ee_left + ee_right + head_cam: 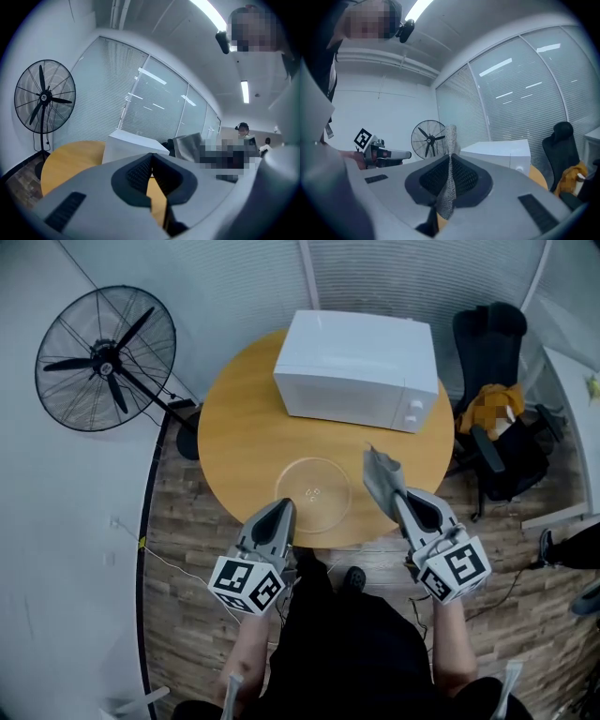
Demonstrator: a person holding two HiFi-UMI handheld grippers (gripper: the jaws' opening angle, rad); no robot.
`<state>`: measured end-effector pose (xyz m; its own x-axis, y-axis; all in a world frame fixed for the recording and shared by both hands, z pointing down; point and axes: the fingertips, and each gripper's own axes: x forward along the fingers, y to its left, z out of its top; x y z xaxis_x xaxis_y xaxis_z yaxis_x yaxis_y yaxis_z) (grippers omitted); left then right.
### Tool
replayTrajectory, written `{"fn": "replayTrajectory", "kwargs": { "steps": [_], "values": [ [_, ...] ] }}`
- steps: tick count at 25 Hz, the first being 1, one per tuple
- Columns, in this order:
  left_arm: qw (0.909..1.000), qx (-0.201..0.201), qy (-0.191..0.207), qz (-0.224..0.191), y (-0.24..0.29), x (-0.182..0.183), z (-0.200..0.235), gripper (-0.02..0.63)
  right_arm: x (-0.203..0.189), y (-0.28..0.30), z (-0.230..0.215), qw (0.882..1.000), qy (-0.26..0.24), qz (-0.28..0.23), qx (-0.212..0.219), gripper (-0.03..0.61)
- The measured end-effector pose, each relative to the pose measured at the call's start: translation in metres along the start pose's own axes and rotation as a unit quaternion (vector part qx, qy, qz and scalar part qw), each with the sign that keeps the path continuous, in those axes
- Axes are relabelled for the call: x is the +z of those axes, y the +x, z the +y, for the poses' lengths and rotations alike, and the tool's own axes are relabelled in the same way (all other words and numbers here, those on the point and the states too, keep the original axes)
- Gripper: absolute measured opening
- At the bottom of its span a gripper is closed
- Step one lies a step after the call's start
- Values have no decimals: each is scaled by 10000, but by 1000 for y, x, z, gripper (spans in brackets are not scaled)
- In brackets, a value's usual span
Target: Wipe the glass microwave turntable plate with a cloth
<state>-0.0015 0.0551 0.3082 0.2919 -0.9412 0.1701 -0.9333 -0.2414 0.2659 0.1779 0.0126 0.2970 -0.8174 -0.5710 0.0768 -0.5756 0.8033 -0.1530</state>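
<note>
The clear glass turntable plate (312, 495) lies flat near the front edge of the round wooden table (234, 427). My left gripper (283, 512) hovers raised above the plate's near left rim, shut with nothing between its jaws (151, 161). My right gripper (397, 497) is lifted to the right of the plate, shut on a grey cloth (379, 474) that sticks up past its tips. In the right gripper view the cloth (450, 173) is pinched edge-on between the dark pads, and the left gripper (375, 152) shows at the left.
A white microwave (358, 368) stands at the back of the table, its door shut. A black pedestal fan (105, 359) stands at the left. A black chair (492, 348) and bags (511, 451) sit at the right. Cables run over the wood floor.
</note>
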Motion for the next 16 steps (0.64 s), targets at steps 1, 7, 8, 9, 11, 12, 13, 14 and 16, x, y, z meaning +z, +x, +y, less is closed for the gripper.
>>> {"fn": "replayTrajectory", "kwargs": {
  "steps": [1,7,8,9,11,12,13,14,16],
  "values": [
    [10000,6,-5,-8,-2,1,-1,-3,0,0,2,10000,-32,35,38,18],
    [10000,28,61,-59,-11,6,-3,-3,1,-6,12,9999,-137,34,74,18],
    [9999,40,75,-59,-12,6,-3,-3,1,-6,12,9999,-144,40,85,18],
    [9999,48,84,-55,-12,6,-2,-3,1,-5,13,9998,-153,59,106,18],
    [9999,58,88,-30,-11,4,-1,-3,0,-4,14,9996,-191,113,153,18],
    [9999,60,83,-15,-11,3,0,-3,0,-4,15,9996,-208,125,160,18],
    [10000,62,74,0,-10,1,0,-3,0,-4,15,9996,-218,122,150,17],
    [10000,61,63,17,-10,0,0,-3,0,-5,14,9996,-224,109,124,18],
    [10000,56,43,57,-8,-3,-1,-3,1,-7,12,9997,-235,77,54,17]
  ]
}}
